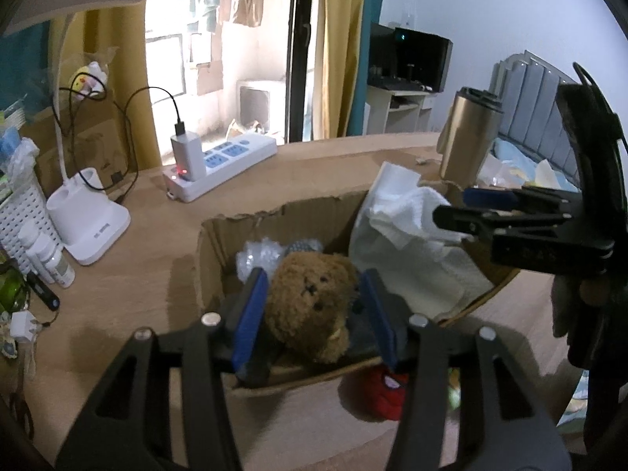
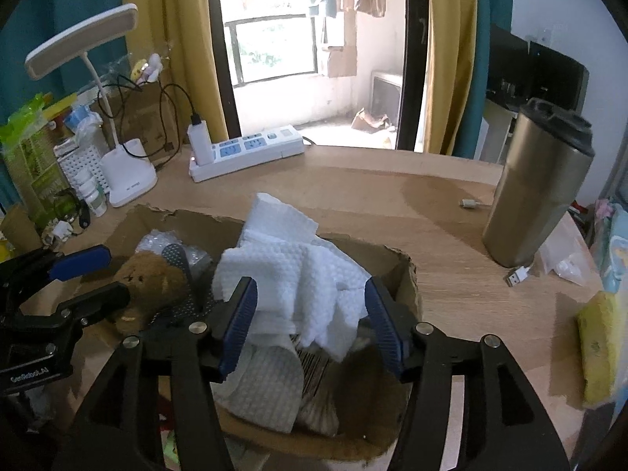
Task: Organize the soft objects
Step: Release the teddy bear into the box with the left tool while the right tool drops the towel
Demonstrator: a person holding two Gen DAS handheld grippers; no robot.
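Observation:
An open cardboard box (image 1: 214,251) (image 2: 408,274) sits on the wooden desk. A brown teddy bear (image 1: 312,300) (image 2: 151,278) lies inside it, between the blue pads of my left gripper (image 1: 312,314); the jaws are open around it, apart from its sides. A white textured cloth (image 2: 298,274) (image 1: 408,243) is heaped in the box's right part. My right gripper (image 2: 310,327) is open with the cloth between its pads. A dotted grey glove (image 2: 180,274) and bubble wrap (image 1: 259,253) also lie in the box. A red Spider-Man plush (image 1: 386,390) lies outside the box's near wall.
A white power strip (image 1: 223,165) (image 2: 251,153) and desk lamp base (image 1: 90,227) (image 2: 129,180) stand behind the box. A metal tumbler (image 2: 537,184) (image 1: 467,137) stands at right. A yellow sponge (image 2: 600,345) lies at the far right. Bottles and a white basket (image 1: 23,212) crowd the left edge.

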